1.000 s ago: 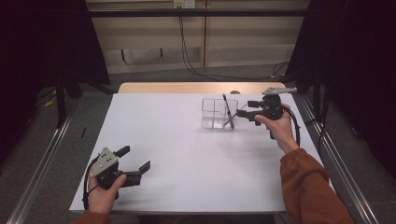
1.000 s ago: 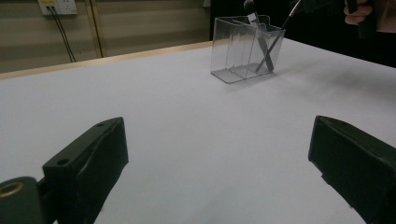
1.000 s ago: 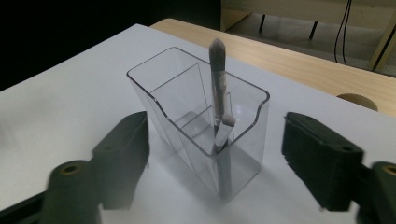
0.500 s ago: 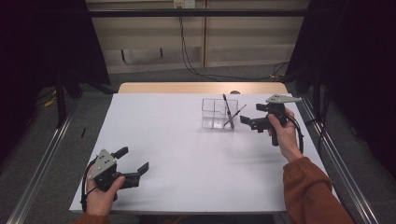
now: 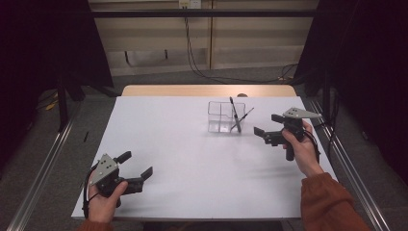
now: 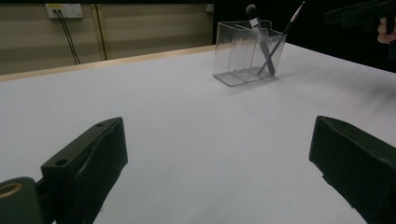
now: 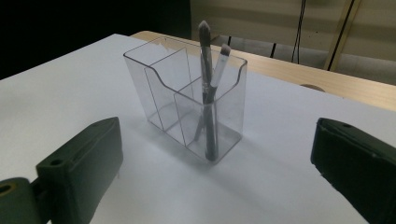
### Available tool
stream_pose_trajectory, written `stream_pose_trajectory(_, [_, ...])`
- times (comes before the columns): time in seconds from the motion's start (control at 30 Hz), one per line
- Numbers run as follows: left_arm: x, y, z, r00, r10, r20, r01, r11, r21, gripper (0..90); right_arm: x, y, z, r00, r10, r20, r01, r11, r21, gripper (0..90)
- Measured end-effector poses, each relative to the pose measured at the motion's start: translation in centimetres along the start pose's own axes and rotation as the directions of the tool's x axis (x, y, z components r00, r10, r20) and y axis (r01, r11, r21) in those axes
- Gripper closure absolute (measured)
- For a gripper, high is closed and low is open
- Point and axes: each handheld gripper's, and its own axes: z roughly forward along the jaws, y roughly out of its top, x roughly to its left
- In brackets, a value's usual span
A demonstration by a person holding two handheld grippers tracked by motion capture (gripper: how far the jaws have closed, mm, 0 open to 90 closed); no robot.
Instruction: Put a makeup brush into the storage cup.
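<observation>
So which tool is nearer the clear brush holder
Right. The right tool sits just beside the clear brush holder, jaws open toward it; the left tool is far off at the table's near-left corner.

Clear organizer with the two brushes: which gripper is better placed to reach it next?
Right. The right gripper hovers open just beside the clear organizer, facing it. The left gripper sits at the near left corner, far across the table.
</observation>
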Motion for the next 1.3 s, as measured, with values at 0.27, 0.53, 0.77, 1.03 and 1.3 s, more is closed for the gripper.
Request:
stream_pose_trajectory(0.27, [0.0, 0.0, -0.2, 1.0, -0.003, -0.009, 0.003, 1.0, -0.005, 3.5, 0.6, -1.8, -1.4, 0.9999, 0.002, 0.017, -0.002, 1.0, -0.017, 2.7])
stream_pose_trajectory(0.53, [-0.1, 0.0, -0.3, 1.0, 0.0, -0.003, 0.0, 1.0, -0.004, 3.5, 1.8, -3.3, -3.1, 0.9999, -0.008, 0.008, 0.009, 0.999, -0.043, 2.3])
stream_pose_trajectory(0.77, [-0.1, 0.0, -0.5, 1.0, 0.001, -0.003, -0.001, 0.9999, -0.011, 3.5, 2.7, -4.6, -4.4, 0.9998, -0.012, 0.013, 0.012, 0.998, -0.059, 2.1])
stream_pose_trajectory(1.03, [-0.2, 0.0, -0.7, 1.0, 0.001, -0.007, -0.001, 0.9999, -0.01, 3.5, 3.5, -5.6, -6.0, 0.9999, -0.003, 0.017, 0.004, 0.996, -0.087, 1.8])
stream_pose_trajectory(1.3, [-0.2, -0.2, -0.9, 0.9999, -0.014, -0.005, 0.014, 0.9999, -0.003, 3.5, 3.6, -6.8, -7.2, 0.9997, -0.001, 0.025, 0.004, 0.996, -0.09, 1.3])
